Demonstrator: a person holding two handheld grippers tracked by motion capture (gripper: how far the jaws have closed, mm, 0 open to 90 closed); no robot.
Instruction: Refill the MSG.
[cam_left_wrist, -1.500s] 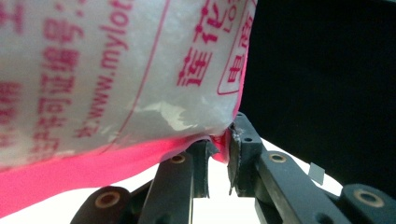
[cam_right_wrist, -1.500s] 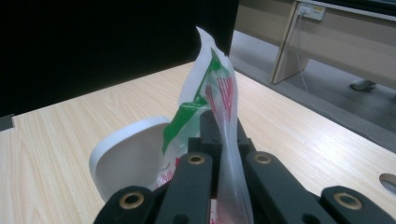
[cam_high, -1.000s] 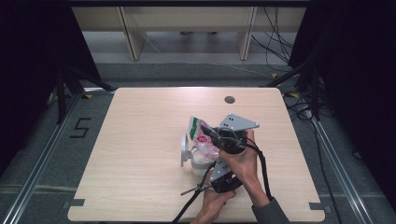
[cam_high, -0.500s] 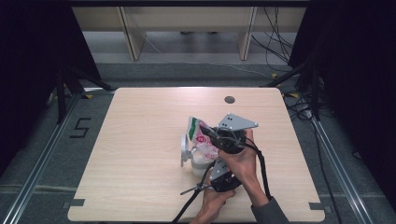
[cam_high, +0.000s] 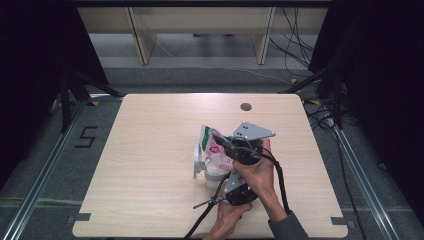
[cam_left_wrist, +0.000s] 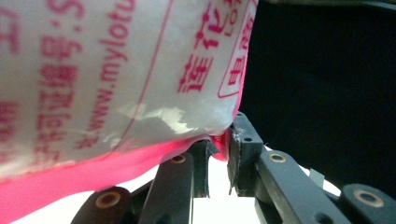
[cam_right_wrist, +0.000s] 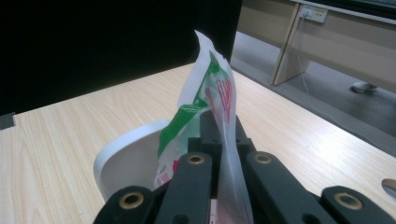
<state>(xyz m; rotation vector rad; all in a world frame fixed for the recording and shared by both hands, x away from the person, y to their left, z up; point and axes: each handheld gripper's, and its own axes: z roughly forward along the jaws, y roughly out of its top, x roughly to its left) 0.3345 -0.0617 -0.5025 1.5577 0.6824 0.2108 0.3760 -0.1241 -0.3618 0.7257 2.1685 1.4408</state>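
Note:
A white plastic packet with pink and green print is held between both grippers above a white container near the table's middle. My right gripper, the one with the grey plate, is shut on the packet's upper part; in the right gripper view the film rises from between the closed jaws, with the container's rim behind. My left gripper comes from below. In the left gripper view its jaws pinch the packet's pink bottom edge.
The wooden table has a round cable hole at its far side. Both forearms enter from the near edge, with cables trailing. Dark curtains and floor rails flank the table; desk legs stand beyond it.

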